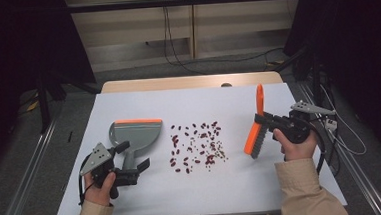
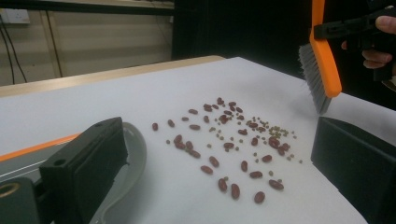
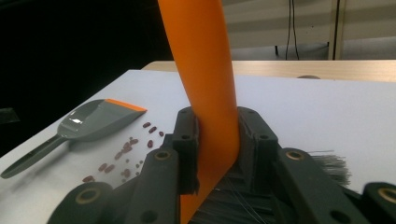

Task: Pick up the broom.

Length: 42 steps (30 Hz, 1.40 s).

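beans: scattered (image 1: pixel 197 144) mid-surface, between dustpan (image 1: pixel 136 133) and brush (image 1: pixel 256 128)
right hand-held gripper (image 1: pixel 264 121): clamped on the brush's orange handle, bristles off the surface
left hand-held gripper (image 1: pixel 138 167): jaws apart around the dustpan handle, not gripping
risk: an unheld pan would likely slide when swept against; a hard stroke could flick beans off the white surface (image 1: pixel 134 201)

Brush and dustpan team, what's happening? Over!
Right tool shut on brush. Left tool open beside the dustpan handle, not gripping. Beans scattered between them. Nothing in the way.
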Available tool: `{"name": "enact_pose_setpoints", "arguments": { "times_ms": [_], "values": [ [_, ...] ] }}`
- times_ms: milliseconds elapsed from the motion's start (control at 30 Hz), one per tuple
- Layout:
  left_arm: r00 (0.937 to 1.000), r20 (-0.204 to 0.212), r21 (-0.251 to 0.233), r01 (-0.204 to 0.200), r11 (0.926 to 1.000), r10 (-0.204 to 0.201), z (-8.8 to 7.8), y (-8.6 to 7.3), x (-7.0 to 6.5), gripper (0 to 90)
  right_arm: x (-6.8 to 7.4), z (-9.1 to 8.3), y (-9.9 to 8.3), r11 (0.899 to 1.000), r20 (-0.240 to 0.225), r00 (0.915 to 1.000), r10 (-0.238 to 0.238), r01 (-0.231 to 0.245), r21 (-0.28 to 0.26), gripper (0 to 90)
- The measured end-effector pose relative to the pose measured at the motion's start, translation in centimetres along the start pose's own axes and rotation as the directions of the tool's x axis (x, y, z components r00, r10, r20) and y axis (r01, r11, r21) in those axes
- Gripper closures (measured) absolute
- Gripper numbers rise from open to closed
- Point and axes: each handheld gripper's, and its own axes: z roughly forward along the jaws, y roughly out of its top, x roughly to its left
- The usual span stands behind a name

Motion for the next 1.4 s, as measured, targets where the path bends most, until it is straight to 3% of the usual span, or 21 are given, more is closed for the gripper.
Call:
{"name": "enact_pose_setpoints", "arguments": {
  "times_ms": [467,1000,1200,1400],
  "values": [
    [0.9958,0.091,-0.008,-0.006,1.0,0.006,3.0,1.5,-2.0,3.4,1.2,0.7,1.1,1.0,-0.034,0.9994,0.001,-0.001,-0.02,71.1],
    [0.9876,0.157,0.008,-0.002,1.0,0.001,6.9,2.4,-4.1,4.2,3.4,2.6,2.0,0.999,-0.07,0.9971,-0.031,0.029,-0.016,71.1],
    [0.9824,0.186,0.044,0.015,0.9989,-0.023,9.2,2.6,-5.1,6.3,4.8,4.0,2.5,0.999,-0.084,0.9952,-0.05,0.05,-0.002,71.1],
    [0.9723,0.231,0.076,0.019,0.9969,-0.036,11.4,2.9,-6.3,14.9,6.2,5.7,2.6,0.997,-0.105,0.9921,-0.07,0.072,0.021,71.1]
  ]
}}
